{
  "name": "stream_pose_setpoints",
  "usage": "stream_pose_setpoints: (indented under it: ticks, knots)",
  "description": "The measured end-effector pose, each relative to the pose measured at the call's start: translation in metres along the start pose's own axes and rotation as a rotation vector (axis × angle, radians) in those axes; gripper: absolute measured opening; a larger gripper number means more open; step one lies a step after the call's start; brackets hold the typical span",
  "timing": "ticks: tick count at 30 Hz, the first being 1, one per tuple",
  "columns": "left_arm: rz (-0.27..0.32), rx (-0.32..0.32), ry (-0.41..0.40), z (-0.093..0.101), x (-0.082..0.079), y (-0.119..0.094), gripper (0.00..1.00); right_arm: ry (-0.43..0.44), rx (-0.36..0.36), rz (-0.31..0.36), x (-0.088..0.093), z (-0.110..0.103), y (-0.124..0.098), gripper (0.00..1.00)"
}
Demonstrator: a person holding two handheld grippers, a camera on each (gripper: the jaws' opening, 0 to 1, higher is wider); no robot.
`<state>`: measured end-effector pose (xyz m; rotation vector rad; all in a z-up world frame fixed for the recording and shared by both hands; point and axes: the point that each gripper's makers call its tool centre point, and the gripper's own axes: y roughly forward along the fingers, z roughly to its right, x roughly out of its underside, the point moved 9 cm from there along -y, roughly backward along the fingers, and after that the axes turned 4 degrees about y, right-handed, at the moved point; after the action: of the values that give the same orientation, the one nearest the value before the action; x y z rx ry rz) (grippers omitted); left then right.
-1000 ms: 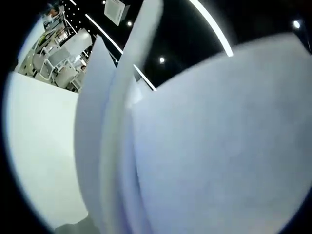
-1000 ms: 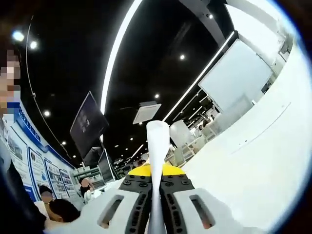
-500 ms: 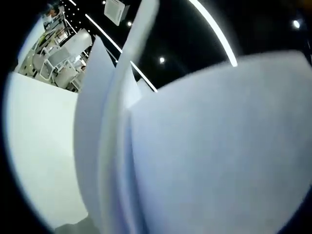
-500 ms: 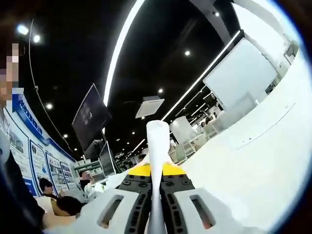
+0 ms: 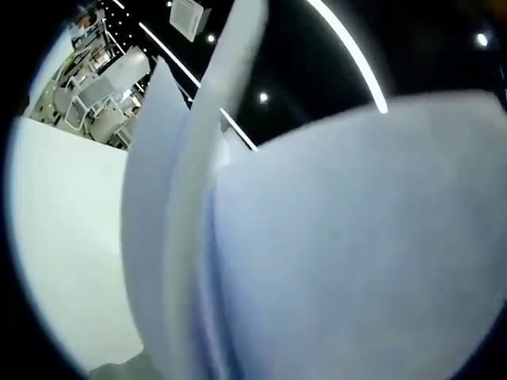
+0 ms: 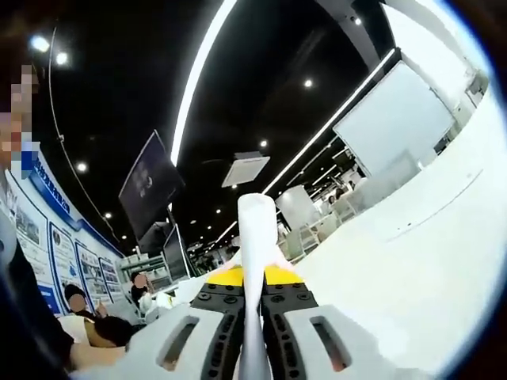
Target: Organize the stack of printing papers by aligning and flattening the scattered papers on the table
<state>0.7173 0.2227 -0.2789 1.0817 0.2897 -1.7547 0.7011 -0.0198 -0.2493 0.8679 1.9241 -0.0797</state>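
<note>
Holding the papers (image 6: 256, 261) edge-on, your right gripper (image 6: 255, 332) has its jaws pressed narrow on the sheets, which rise upright between them. Against a second ago almost nothing has shifted: the stack stays lifted off the table (image 6: 428, 269), with a slight camera drift. In the left gripper view the fanned papers (image 5: 348, 253) crowd the lens, unaligned as before; you cannot tell that gripper's state. Alignment looks unfinished, so you likely need to tap the edges square.
</note>
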Motion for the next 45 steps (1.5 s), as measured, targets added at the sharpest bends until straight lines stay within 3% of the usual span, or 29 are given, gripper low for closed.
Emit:
stream_pose_setpoints:
  ticks: [11,28,34,45]
  knots:
    - [0.001,-0.001,0.0,0.0,0.001,0.0,0.16,0.003,-0.003,-0.044,0.003,-0.002,0.001,0.02]
    - [0.008,-0.004,-0.002,-0.001,0.0,-0.001,0.16,0.039,-0.08,-0.253,0.021,-0.014,0.006,0.02]
    - [0.008,-0.005,-0.003,-0.002,0.0,-0.001,0.16,0.089,-0.093,-0.263,0.021,-0.012,0.006,0.02]
    - [0.009,-0.015,0.052,-0.003,0.0,-0.002,0.07,0.081,-0.081,-0.27,0.022,-0.01,0.007,0.03]
